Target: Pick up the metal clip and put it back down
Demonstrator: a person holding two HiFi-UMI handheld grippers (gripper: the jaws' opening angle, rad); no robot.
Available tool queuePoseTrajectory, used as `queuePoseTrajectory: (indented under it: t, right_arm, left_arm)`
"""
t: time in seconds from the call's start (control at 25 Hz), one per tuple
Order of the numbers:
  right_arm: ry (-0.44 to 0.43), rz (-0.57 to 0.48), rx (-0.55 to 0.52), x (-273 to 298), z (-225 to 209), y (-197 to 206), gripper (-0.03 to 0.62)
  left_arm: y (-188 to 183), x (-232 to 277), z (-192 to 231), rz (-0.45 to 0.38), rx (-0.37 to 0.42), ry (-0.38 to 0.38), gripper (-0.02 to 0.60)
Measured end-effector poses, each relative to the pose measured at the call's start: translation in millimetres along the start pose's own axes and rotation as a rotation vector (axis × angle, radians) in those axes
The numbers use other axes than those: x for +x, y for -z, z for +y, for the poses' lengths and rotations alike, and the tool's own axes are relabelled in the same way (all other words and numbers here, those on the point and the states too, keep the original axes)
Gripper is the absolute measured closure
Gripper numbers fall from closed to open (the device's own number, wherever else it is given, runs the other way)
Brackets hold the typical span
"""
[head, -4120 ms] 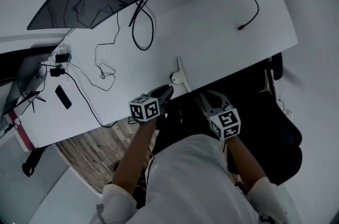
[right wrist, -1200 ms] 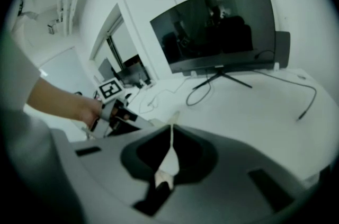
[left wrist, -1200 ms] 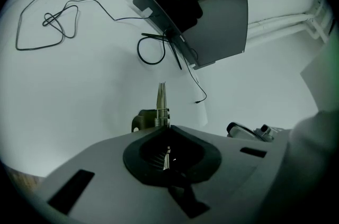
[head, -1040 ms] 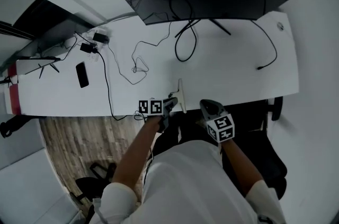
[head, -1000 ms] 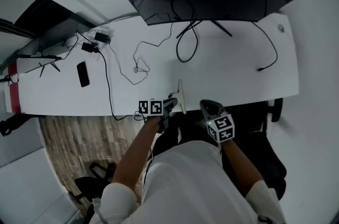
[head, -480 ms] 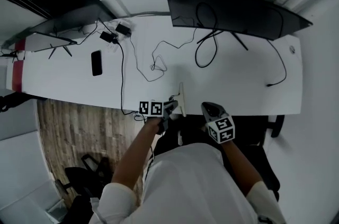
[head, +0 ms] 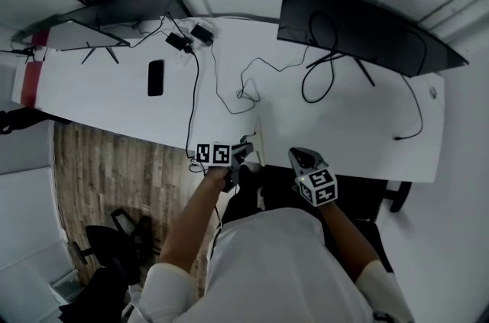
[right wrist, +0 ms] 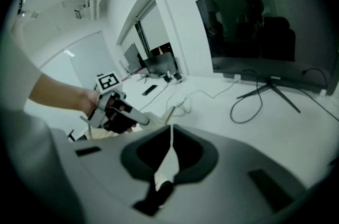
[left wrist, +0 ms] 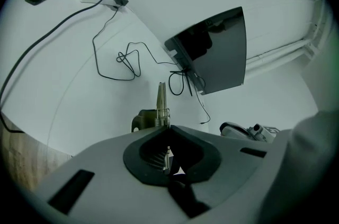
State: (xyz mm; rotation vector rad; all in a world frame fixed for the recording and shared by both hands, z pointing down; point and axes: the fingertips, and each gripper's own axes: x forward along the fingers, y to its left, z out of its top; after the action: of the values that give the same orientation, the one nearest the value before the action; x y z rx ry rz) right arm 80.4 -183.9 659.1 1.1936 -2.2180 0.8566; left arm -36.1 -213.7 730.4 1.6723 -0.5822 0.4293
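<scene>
The pick-up looks not yet begun. The metal clip (head: 258,140) stands at the near edge of the white worktop (head: 344,123), with nothing gripping it. The left gripper (head: 244,153) hangs just beside it, jaws clenched together on nothing, and its own view shows the clip directly ahead of its tips. The right gripper (head: 300,155), likewise clenched and empty, sits on the clip's other side. Next, the left jaws would probably need to part and ease around the clip before closing.

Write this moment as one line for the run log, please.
left hand-held gripper: shut, empty | right hand-held gripper: shut, empty | metal clip: on desk, close ahead of left hand-held gripper
</scene>
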Motion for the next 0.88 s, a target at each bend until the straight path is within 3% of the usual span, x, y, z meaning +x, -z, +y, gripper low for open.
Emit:
queuePoseTrajectory:
  t: [0.88]
  right_arm:
    - [-0.112, 0.07, -0.103, 69.3, 80.0, -16.2, 0.56]
  left_arm:
    - [-20.5, -94.9, 78.8, -0.13, -0.095, -0.044, 0.548]
